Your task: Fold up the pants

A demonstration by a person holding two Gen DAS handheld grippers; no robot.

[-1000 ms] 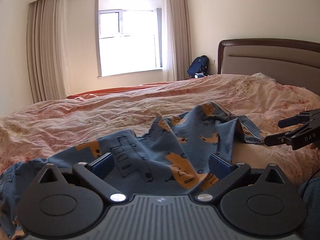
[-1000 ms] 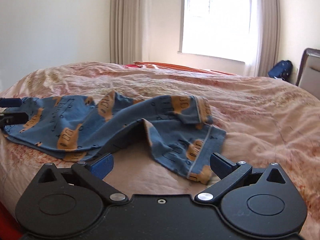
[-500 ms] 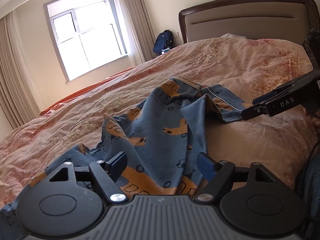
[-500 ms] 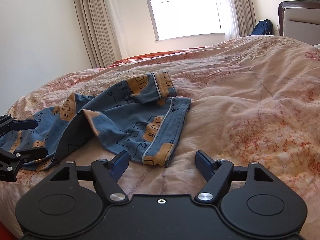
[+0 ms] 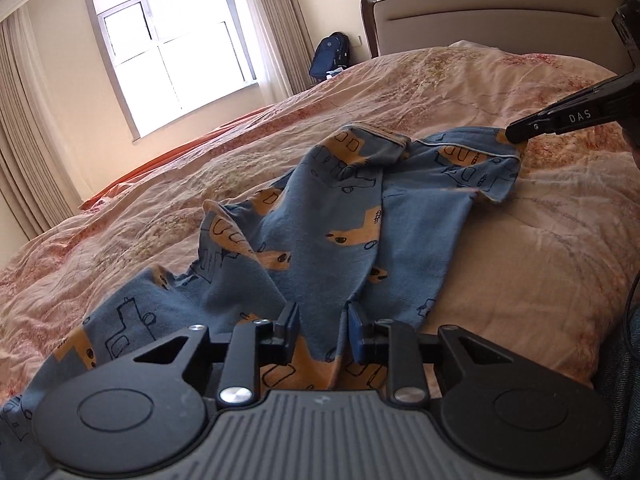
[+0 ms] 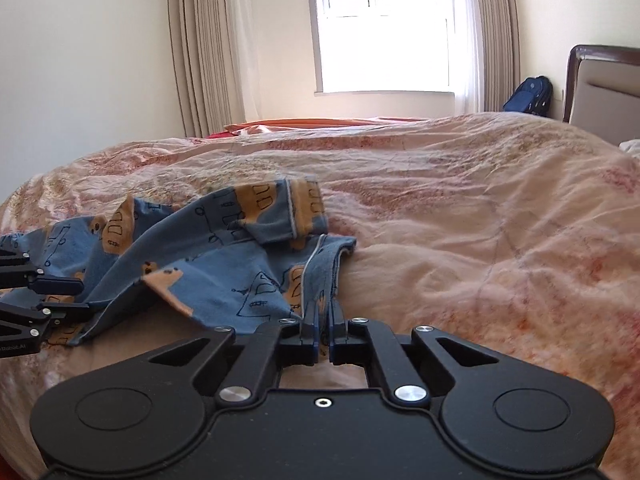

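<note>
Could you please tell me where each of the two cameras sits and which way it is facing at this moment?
Left wrist view: sits on the left gripper, looking along the blue cotton pants with orange prints toward the brown padded headboard; its own fingers clamp a fabric fold, and the right gripper enters at upper right.
Right wrist view: sits on the right gripper, facing the bright window; its fingers pinch the pants' hem, and the left gripper shows at left.
Shared: pants, pink floral quilt, window, dark blue backpack.
</note>
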